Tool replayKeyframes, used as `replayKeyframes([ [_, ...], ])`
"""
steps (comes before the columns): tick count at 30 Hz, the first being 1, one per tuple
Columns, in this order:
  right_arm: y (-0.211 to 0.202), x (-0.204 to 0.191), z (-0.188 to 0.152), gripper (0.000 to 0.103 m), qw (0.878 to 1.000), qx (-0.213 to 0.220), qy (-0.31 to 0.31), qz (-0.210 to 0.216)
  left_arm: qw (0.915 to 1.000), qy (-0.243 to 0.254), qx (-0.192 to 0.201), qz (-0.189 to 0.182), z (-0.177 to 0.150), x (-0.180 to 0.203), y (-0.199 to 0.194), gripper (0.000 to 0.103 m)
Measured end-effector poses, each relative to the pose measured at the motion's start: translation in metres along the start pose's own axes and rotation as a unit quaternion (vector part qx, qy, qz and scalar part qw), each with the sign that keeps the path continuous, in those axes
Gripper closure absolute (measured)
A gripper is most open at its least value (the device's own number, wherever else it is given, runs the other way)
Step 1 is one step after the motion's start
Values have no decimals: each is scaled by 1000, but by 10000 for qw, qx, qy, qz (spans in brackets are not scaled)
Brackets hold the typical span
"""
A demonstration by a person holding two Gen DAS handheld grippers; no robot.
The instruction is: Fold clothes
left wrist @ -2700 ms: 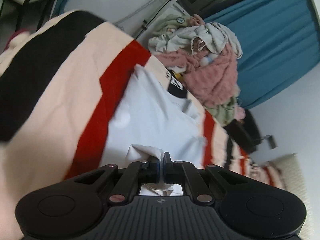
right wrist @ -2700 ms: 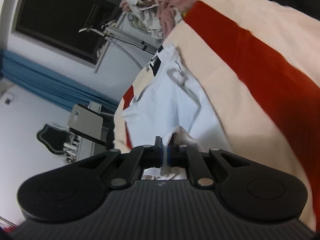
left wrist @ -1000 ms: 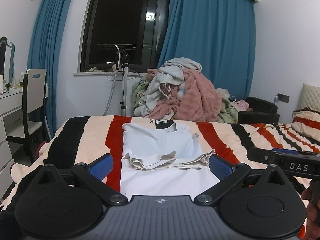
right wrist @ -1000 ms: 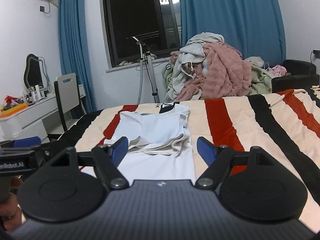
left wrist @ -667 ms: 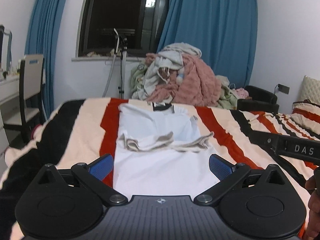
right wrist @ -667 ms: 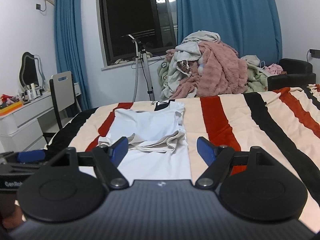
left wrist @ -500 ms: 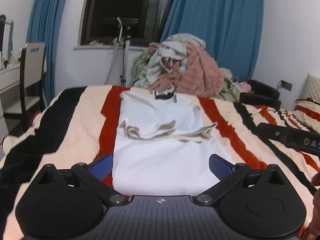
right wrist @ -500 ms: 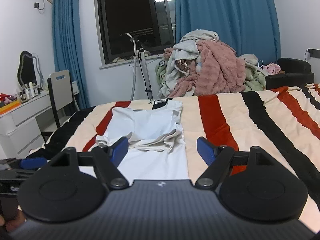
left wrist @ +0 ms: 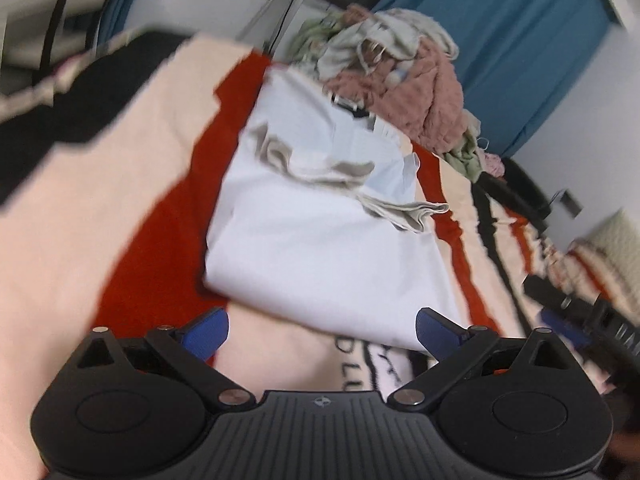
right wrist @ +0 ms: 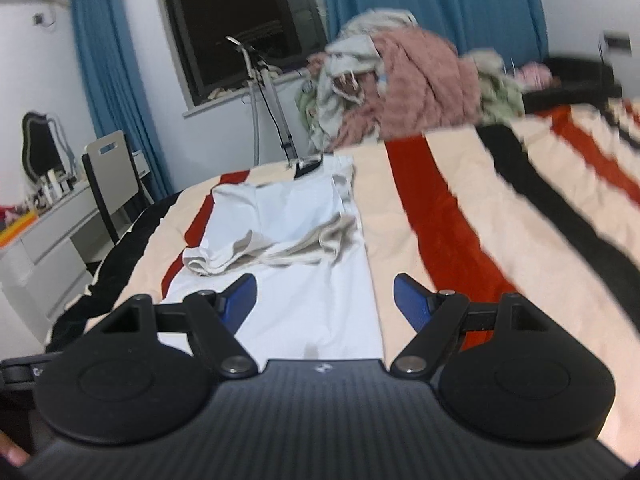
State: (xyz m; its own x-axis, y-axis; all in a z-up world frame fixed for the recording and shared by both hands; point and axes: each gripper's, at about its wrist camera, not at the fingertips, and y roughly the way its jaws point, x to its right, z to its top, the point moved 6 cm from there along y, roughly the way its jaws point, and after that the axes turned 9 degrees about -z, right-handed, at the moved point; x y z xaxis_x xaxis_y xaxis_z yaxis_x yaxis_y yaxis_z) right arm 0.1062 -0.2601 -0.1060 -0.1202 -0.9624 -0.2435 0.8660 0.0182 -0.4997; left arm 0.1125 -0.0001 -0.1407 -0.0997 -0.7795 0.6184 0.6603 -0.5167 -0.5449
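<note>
A white T-shirt (left wrist: 320, 240) lies lengthwise on the striped bed, sides folded in, with beige sleeve cuffs (left wrist: 404, 208) bunched across its middle and a black collar at the far end. It also shows in the right wrist view (right wrist: 304, 288). My left gripper (left wrist: 322, 330) is open and empty, just above the shirt's near hem. My right gripper (right wrist: 324, 296) is open and empty over the shirt's near right part. The right gripper also shows at the right edge of the left wrist view (left wrist: 588, 316).
The bed has a red, black and cream striped cover (right wrist: 500, 232). A pile of clothes with a pink blanket (right wrist: 404, 92) sits at the far end. A chair (right wrist: 108, 168) and white desk (right wrist: 44, 232) stand to the left. A garment steamer stand (right wrist: 268, 96) is by the window.
Both grippers let go of the shirt earlier and opened. Since half a second ago both have dropped lower and closer to the shirt's near hem; the left one has tilted.
</note>
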Motion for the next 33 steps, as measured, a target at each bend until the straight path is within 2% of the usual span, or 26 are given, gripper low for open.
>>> replayKeyframes([
  [2,6,6,-4,25,9995,-191,240,3,9985,-491,-151,-202,-1,-12,9,5],
  [5,11,11,-8,26,9985,-331,434,-30,9918,-1164,-317,-417,-2,-29,23,11],
  [7,13,13,-10,26,9980,-383,502,-32,9898,-1390,-106,-297,3,-40,29,20],
  [10,14,13,-11,26,9974,-449,567,-14,9872,-1568,157,-267,12,-50,39,25],
  [14,16,12,-15,25,9969,-524,593,-24,9850,-1673,385,-172,19,-57,48,41],
  [17,18,11,-16,25,9965,-573,615,-7,9822,-1801,520,-130,24,-65,50,63],
  [18,19,12,-17,25,9961,-598,647,14,9808,-1862,552,-170,24,-67,51,72],
  [19,19,11,-18,25,9955,-633,702,56,9792,-1931,583,-225,25,-69,51,76],
  [21,20,11,-20,25,9932,-745,872,213,9759,-2052,644,-367,26,-71,51,90],
  [22,22,10,-22,24,9906,-833,1017,365,9750,-2071,682,-432,27,-71,50,92],
  [24,25,8,-27,24,9807,-1083,1429,786,9749,-2021,787,-509,29,-67,48,94],
  [28,41,8,-45,24,9414,-1702,2432,1603,9739,-1936,985,-659,32,-60,44,95],
  [30,48,7,-52,24,9203,-1933,2837,1875,9731,-1915,1061,-718,33,-58,41,95],
  [33,53,6,-57,24,9056,-2044,3109,2037,9727,-1902,1102,-744,33,-57,38,96],
])
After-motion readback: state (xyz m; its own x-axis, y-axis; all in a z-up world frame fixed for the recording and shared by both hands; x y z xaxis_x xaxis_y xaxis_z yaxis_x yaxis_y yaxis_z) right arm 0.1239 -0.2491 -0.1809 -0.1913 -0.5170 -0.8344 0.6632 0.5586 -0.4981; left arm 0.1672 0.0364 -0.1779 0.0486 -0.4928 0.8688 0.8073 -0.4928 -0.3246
